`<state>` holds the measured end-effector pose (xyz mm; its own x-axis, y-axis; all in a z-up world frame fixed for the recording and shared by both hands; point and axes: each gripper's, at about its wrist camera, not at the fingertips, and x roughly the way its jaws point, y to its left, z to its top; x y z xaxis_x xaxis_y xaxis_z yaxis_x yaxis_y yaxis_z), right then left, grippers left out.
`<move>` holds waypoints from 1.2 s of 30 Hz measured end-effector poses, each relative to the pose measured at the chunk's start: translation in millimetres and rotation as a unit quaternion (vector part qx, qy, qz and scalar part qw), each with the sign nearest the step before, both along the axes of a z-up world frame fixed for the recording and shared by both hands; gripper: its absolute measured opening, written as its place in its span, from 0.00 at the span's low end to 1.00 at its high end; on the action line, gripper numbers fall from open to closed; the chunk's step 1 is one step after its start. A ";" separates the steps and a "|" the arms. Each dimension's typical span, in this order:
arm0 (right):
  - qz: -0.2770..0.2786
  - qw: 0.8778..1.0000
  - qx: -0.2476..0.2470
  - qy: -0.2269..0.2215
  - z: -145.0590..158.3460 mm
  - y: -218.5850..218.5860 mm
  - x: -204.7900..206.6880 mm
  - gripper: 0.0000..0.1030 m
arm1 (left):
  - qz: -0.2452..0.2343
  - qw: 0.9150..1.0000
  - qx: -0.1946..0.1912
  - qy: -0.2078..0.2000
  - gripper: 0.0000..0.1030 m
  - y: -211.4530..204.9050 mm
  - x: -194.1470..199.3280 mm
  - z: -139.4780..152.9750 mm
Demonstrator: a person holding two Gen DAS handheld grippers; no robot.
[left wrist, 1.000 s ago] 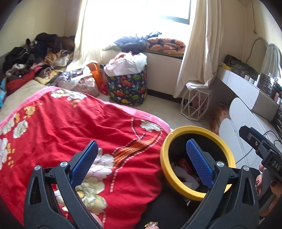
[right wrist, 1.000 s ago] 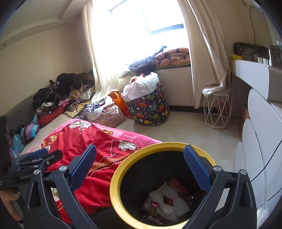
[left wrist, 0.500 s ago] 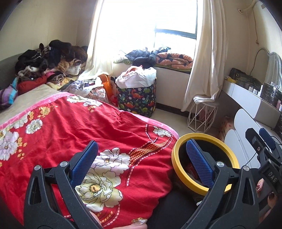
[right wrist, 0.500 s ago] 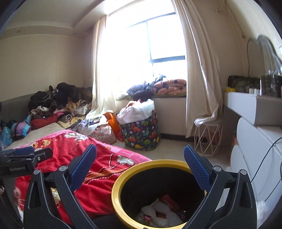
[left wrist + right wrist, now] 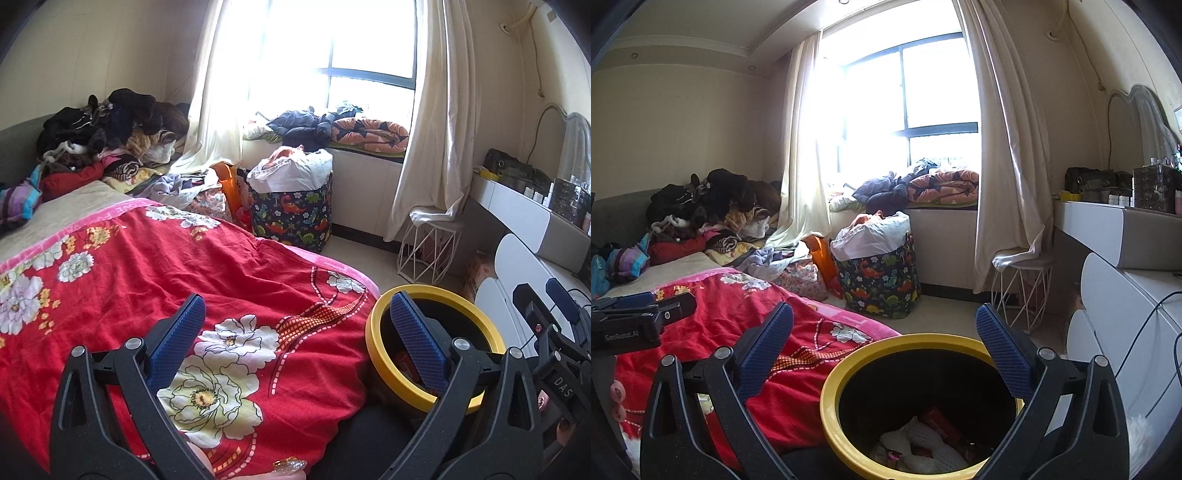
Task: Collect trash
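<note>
Hovering wide open and empty, the left gripper (image 5: 295, 332) and right gripper (image 5: 886, 343) should pinch the bin's (image 5: 849, 373) light, soft trash (image 5: 923, 441) at a fold.

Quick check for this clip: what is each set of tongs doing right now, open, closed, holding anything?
Left tongs: open, holding nothing, over the red floral blanket.
Right tongs: open, holding nothing, above the yellow-rimmed black trash bin.
</note>
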<state>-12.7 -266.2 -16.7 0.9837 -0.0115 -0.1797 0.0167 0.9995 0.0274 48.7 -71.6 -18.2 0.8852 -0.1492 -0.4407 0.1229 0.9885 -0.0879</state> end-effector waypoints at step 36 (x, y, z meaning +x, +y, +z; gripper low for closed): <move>-0.007 1.000 0.007 0.011 -6.2 -1.1 3.8 0.94 | 0.010 1.000 0.003 0.000 0.89 3.0 1.6 -3.1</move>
<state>-8.9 -267.2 -22.8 0.9792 -0.0219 -0.2017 0.0308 0.9987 0.0411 50.3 -68.7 -21.3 0.8880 -0.1284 -0.4416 0.1023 0.9913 -0.0827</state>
